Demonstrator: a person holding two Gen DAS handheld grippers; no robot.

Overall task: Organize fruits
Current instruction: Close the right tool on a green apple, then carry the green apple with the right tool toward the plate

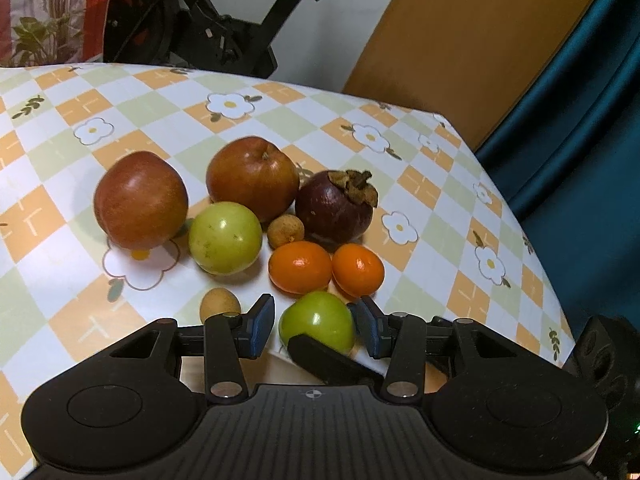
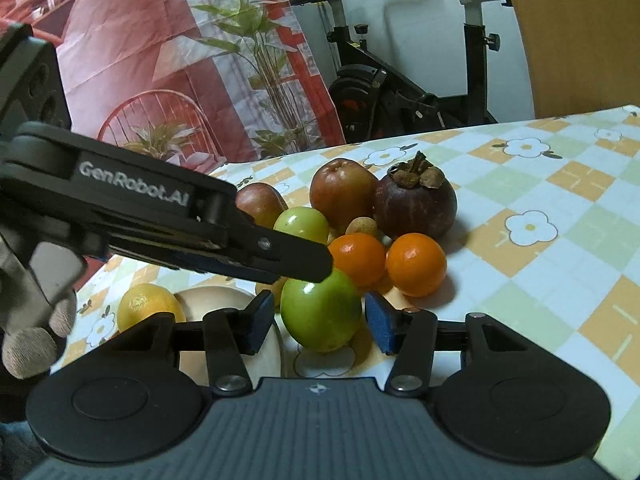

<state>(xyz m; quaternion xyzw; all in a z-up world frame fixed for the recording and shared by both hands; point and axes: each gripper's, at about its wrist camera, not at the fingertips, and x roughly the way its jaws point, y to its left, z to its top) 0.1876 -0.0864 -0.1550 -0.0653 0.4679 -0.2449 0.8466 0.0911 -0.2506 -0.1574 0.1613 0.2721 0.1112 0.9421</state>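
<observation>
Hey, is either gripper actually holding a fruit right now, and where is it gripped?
Nothing is held. Both the left gripper and right gripper are open, each straddling the near green fruit, with gaps between pads and fruit.

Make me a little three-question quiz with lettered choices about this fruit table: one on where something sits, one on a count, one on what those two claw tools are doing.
1. Where is the mangosteen among the fruit?
A. right of the two red apples
B. in a bowl
C. between the claws

2. How many bright orange citrus fruits lie together?
A. one
B. two
C. four

3. What are the grippers doing with the near green fruit?
A. both stand open around it
B. one has lifted it
C. both are far from it

Answers:
1 A: it sits beside the right-hand red apple.
2 B: the two oranges sit side by side.
3 A: the left gripper and right gripper each show gaps between pads and fruit, which rests on the table.
</observation>
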